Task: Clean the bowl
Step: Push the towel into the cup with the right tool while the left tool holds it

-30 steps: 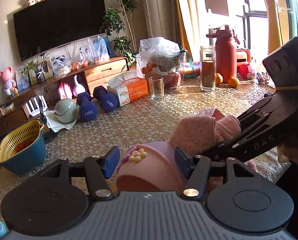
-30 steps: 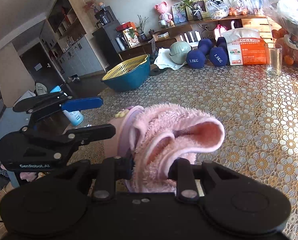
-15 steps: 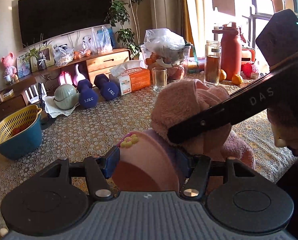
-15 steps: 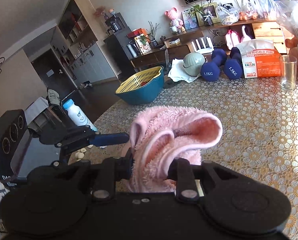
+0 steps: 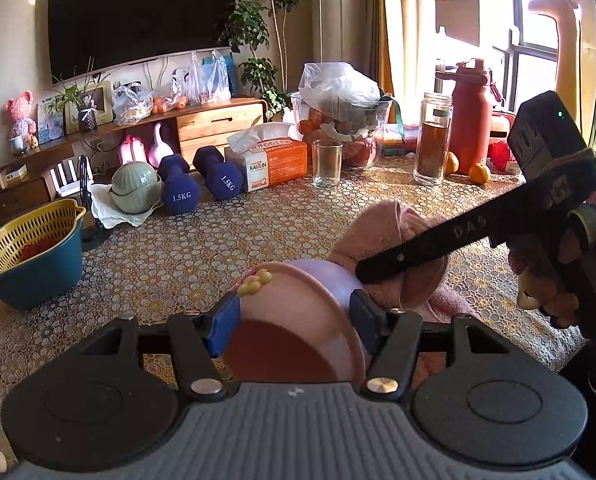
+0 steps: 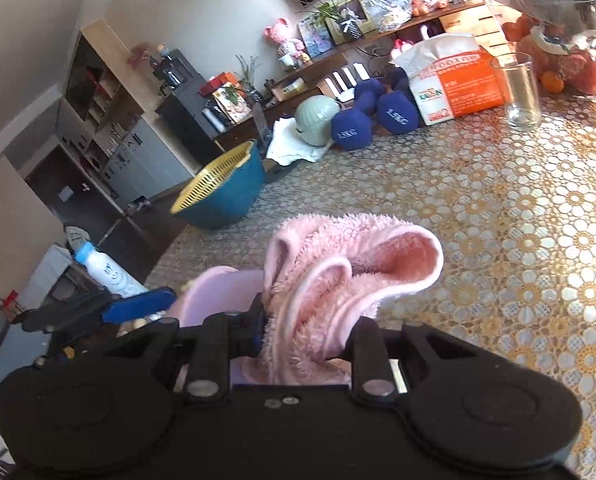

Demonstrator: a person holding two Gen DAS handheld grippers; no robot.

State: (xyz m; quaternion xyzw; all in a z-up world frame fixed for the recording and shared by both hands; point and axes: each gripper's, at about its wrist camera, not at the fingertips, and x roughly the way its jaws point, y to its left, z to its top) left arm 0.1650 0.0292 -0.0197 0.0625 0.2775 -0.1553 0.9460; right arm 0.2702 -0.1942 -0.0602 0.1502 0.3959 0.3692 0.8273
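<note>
A pink bowl [image 5: 298,320] with a lilac outside and a small yellow flower on its rim is held tilted above the table, my left gripper [image 5: 293,320] shut on it. The bowl's pale pink edge [image 6: 217,296] also shows in the right wrist view, with a blue pad of the left gripper [image 6: 137,306] beside it. My right gripper [image 6: 306,336] is shut on a fluffy pink cloth [image 6: 350,272]. In the left wrist view the cloth [image 5: 382,240] presses against the bowl's right side, under the right gripper's black finger [image 5: 438,248].
The table with its gold lace-pattern cover [image 5: 217,248] carries a blue and yellow colander basket [image 5: 29,256], two blue dumbbells [image 5: 201,184], a tissue box [image 5: 273,160], a drinking glass [image 5: 326,163], a jar of brown liquid [image 5: 432,140] and a red flask [image 5: 470,116].
The bowl has tipped so that more of its inside faces the left camera. The right gripper with the cloth rose, then swung round to the bowl's right side.
</note>
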